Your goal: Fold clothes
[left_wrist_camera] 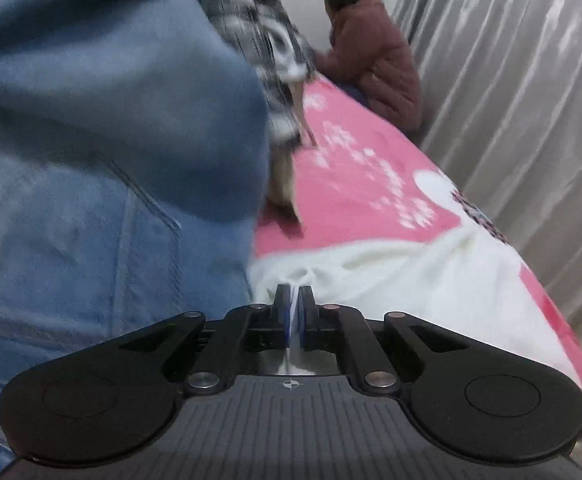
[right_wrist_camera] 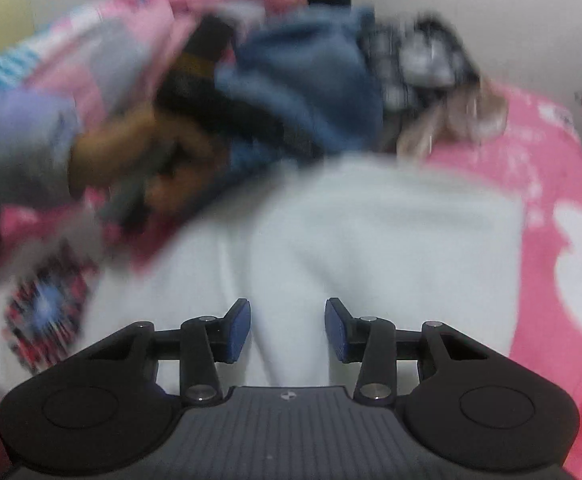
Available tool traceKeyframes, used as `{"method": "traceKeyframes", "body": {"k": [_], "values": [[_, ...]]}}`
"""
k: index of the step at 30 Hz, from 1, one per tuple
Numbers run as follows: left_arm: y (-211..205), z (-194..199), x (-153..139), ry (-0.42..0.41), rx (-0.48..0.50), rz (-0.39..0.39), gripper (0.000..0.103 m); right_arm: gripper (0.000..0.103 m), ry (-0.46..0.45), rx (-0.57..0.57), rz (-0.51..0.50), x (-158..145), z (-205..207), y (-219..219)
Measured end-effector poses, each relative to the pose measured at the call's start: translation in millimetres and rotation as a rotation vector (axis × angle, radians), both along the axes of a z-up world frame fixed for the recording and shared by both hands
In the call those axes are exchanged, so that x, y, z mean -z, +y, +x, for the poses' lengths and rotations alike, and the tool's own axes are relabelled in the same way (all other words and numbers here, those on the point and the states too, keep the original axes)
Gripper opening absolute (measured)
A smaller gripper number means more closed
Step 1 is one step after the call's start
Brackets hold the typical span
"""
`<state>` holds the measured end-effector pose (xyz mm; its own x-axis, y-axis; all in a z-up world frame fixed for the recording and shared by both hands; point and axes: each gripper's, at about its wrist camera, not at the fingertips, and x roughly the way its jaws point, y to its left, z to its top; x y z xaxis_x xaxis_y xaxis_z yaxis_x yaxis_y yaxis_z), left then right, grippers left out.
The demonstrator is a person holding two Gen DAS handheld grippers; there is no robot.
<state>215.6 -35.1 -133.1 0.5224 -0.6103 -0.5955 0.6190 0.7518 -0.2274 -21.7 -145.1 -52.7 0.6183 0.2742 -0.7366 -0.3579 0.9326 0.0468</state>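
Pink bedspread (left_wrist_camera: 355,184) with white print covers the bed, a grey pleated curtain (left_wrist_camera: 511,100) runs along its far side, plain pale wall behind. A person in a dark red padded jacket (left_wrist_camera: 375,64) crouches at the far end of the bed. White garment (right_wrist_camera: 371,232) lies spread on the bedspread right in front of both tools. Heap of other clothes beside it: blue denim piece (left_wrist_camera: 103,128) fills the left wrist view and blocks most of the bed, black-and-white patterned item (left_wrist_camera: 267,44) behind it, brown and pink items further back, all blurred. Left gripper (left_wrist_camera: 294,300) jaws pinched together on a thin fold of the white garment. Right gripper (right_wrist_camera: 287,320) jaws apart, partway open, white fabric below them, pads not pressing anything.
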Motion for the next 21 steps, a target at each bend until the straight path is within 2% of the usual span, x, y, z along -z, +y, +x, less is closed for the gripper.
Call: {"method": "traceKeyframes", "body": {"k": [3, 5, 6, 9, 11, 13, 14, 16, 17, 19, 21], "values": [[-9.7, 14.5, 13.1, 0.005, 0.001, 0.004, 0.007, 0.044, -0.020, 0.021, 0.025, 7.1, -14.3, -7.5], [-16.6, 9.4, 18.6, -0.079, 0.018, 0.038, 0.009, 0.044, -0.028, 0.030, 0.013, 8.0, -21.9, -8.3], [-19.3, 10.4, 19.7, -0.096, 0.016, 0.045, 0.012, 0.045, -0.034, 0.033, 0.000, 8.5, -26.8, -7.0], [-1.8, 8.5, -1.5, -0.073, -0.018, 0.012, 0.015, 0.045, -0.044, 0.017, -0.056, 4.6, -40.9, 2.6], [9.6, -8.4, -25.4, -0.152, -0.030, -0.050, 0.013, 0.045, -0.039, 0.010, -0.076, -1.2, -49.5, 6.9], [9.2, -35.0, -43.5, -0.299, 0.045, -0.054, 0.012, 0.046, -0.038, 0.023, -0.044, -8.6, -51.2, 6.2], [5.9, -45.8, -46.9, -0.333, 0.120, -0.055, 0.013, 0.046, -0.046, 0.027, -0.014, -12.8, -51.6, 6.5], [-5.5, -55.4, -36.3, -0.276, 0.251, -0.057, 0.015, 0.050, -0.063, 0.035, 0.045, -21.2, -52.5, 7.0], [-13.5, -53.5, -23.0, -0.243, 0.271, -0.025, 0.015, 0.054, -0.065, 0.025, 0.056, -21.1, -51.4, 9.1], [-25.5, -42.6, 7.0, -0.213, 0.272, 0.030, 0.009, 0.055, -0.022, -0.009, 0.012, -8.5, -45.1, 16.4], [-25.0, -23.3, 18.8, -0.206, 0.208, -0.015, 0.005, 0.056, -0.022, -0.008, 0.012, 0.0, -50.5, 13.7]]}}
